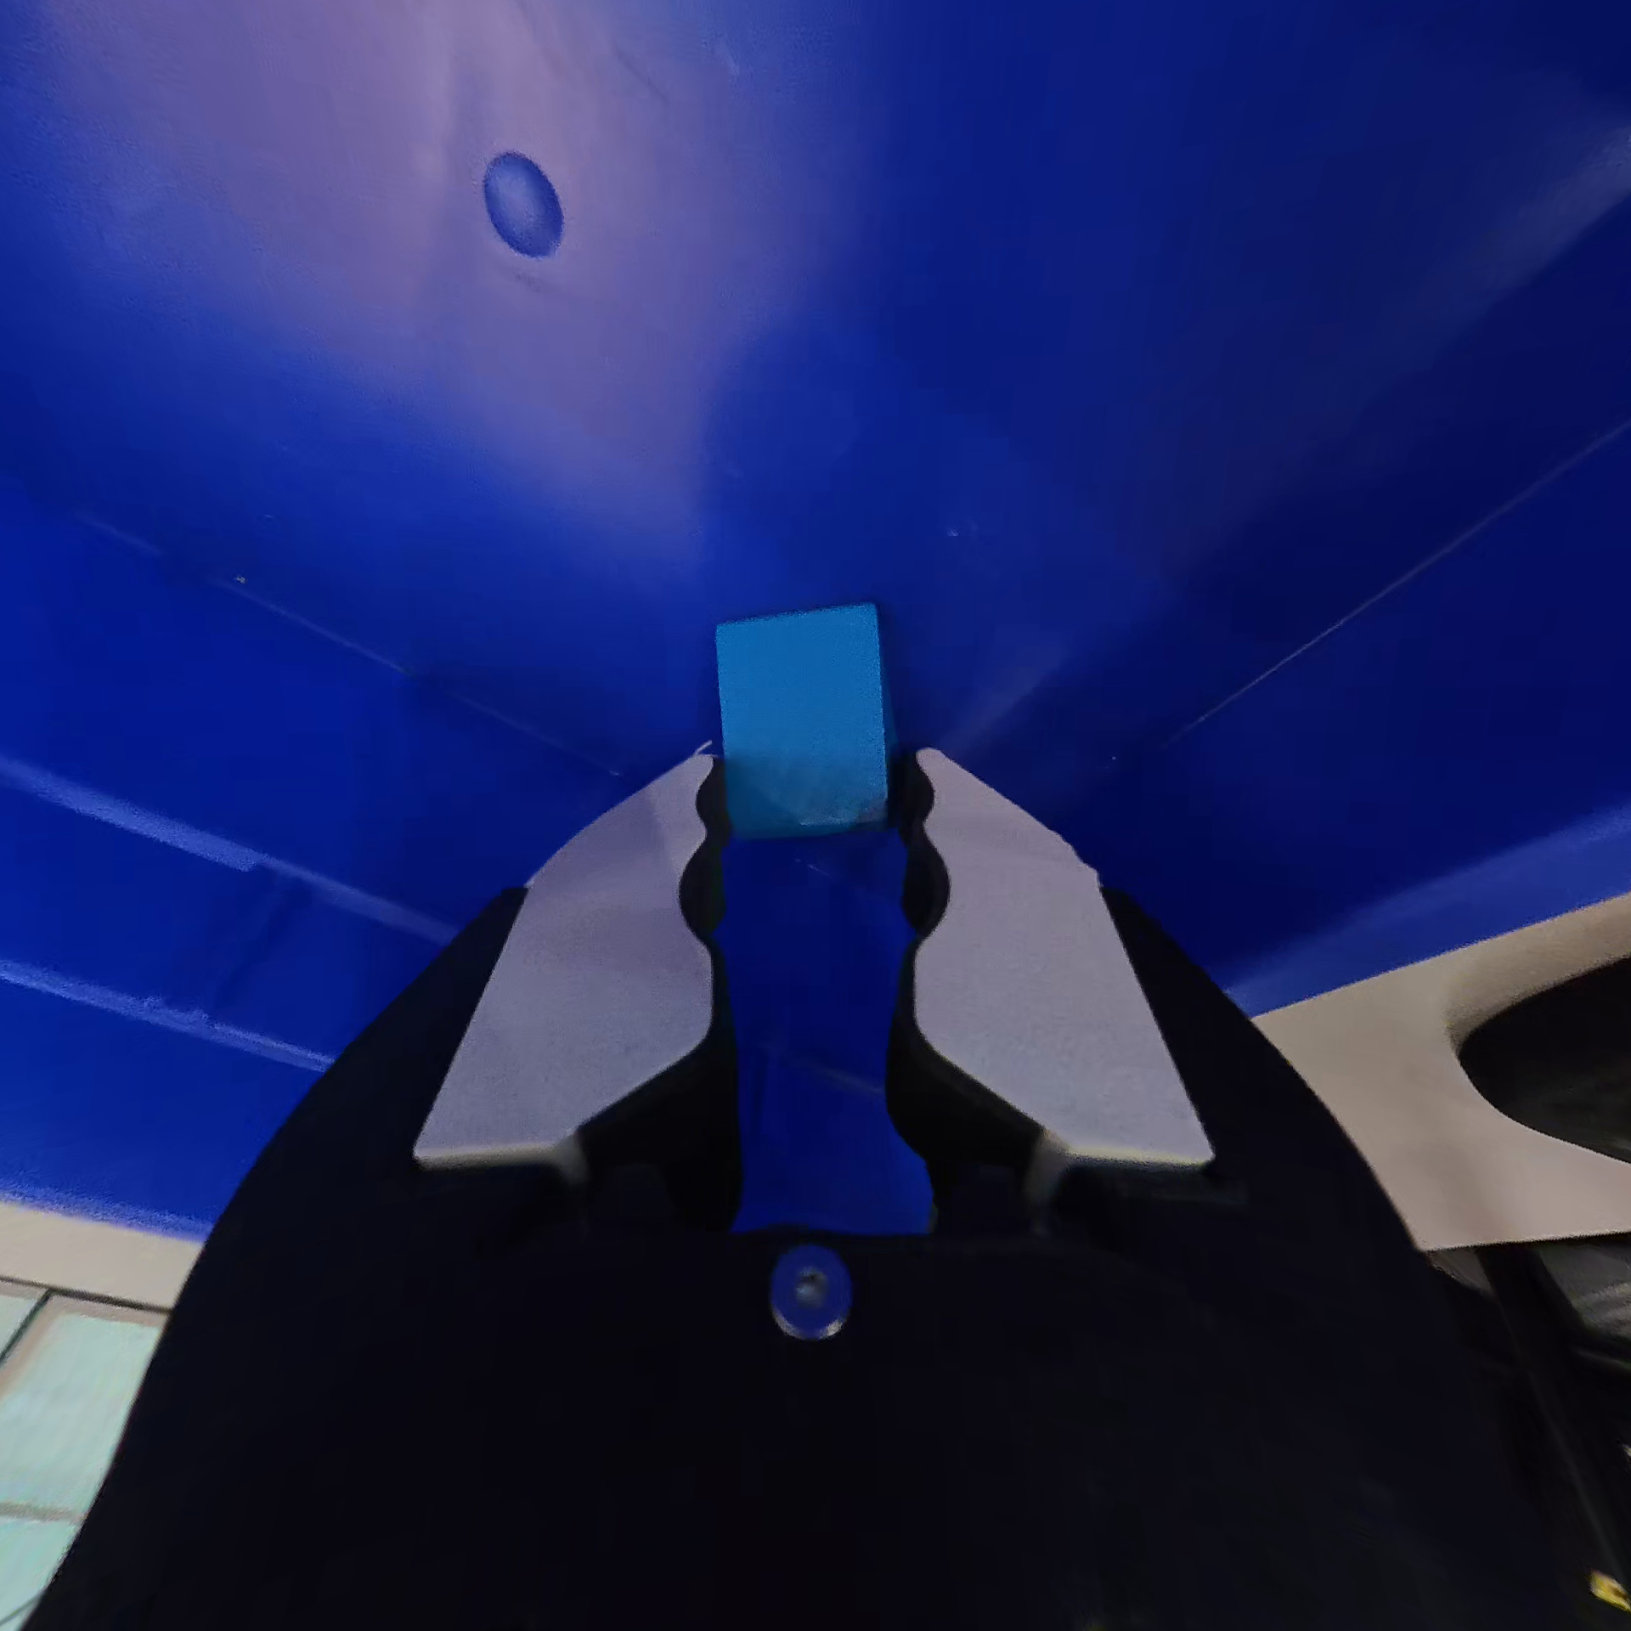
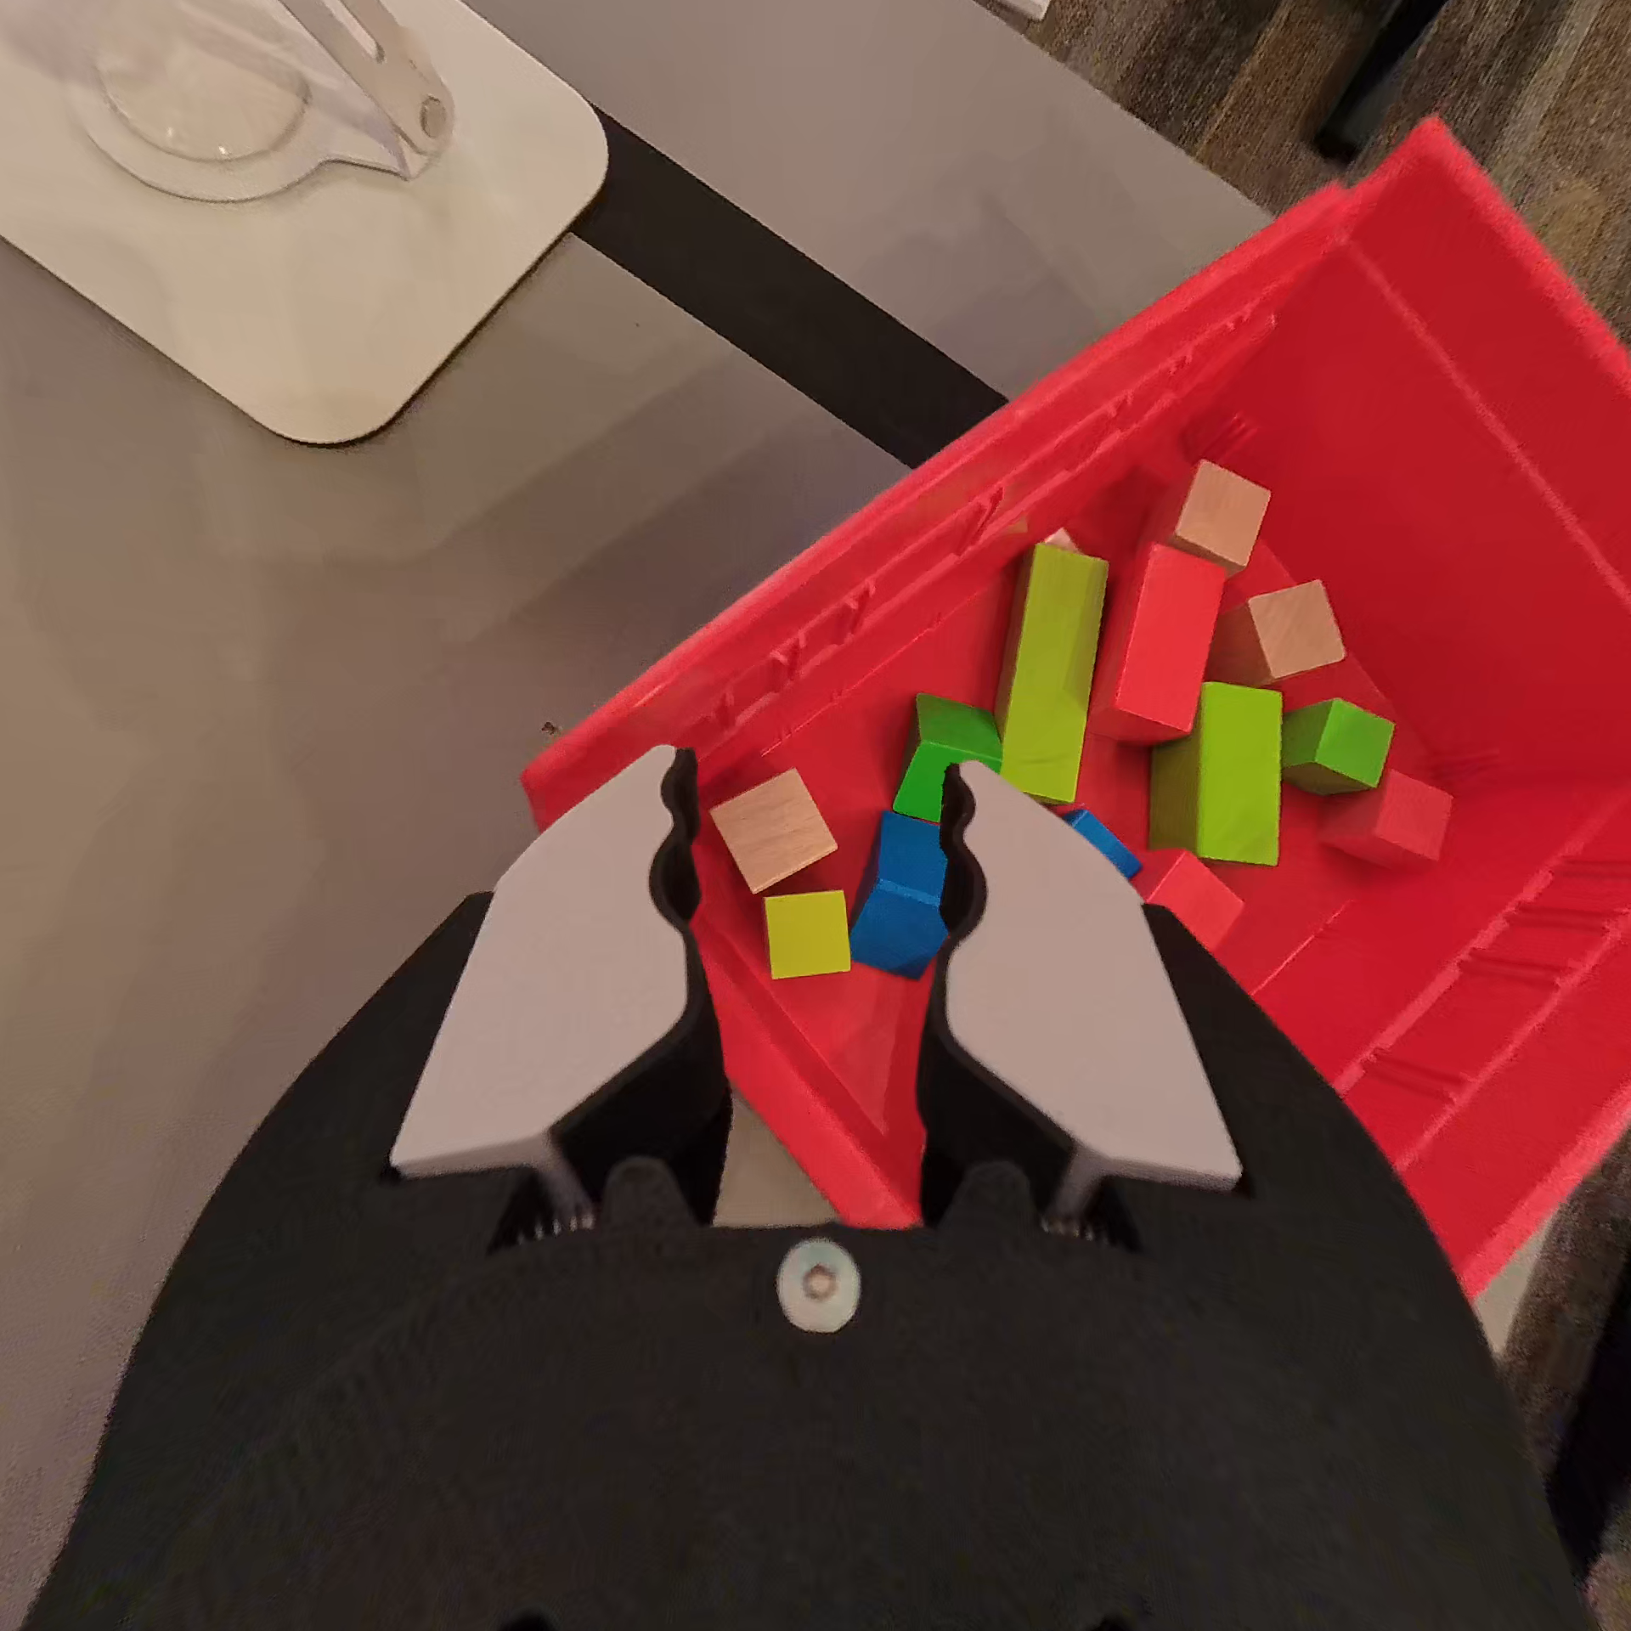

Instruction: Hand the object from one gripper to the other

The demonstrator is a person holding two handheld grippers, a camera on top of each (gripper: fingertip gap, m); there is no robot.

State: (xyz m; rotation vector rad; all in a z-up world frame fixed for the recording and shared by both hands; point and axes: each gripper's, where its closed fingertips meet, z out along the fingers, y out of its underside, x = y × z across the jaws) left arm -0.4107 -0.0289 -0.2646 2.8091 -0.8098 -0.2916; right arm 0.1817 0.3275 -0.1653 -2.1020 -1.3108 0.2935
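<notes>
Left gripper point(image 1: 807, 790) inside dark blue plastic bin point(image 1: 1147, 353), fingertips clamped on light blue rectangular block point(image 1: 799, 715), apparently already gripped for handover. Right gripper point(image 2: 816, 794) spread, empty, over red plastic bin point(image 2: 1456, 441) of coloured wooden blocks point(image 2: 1050, 671), waiting.

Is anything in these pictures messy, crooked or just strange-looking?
Nothing looks damaged or spilled. The wooden blocks lie jumbled at all angles inside the red bin, some leaning on one another. In the blue bin, a single light blue block sits between the left gripper's fingertips.
</notes>
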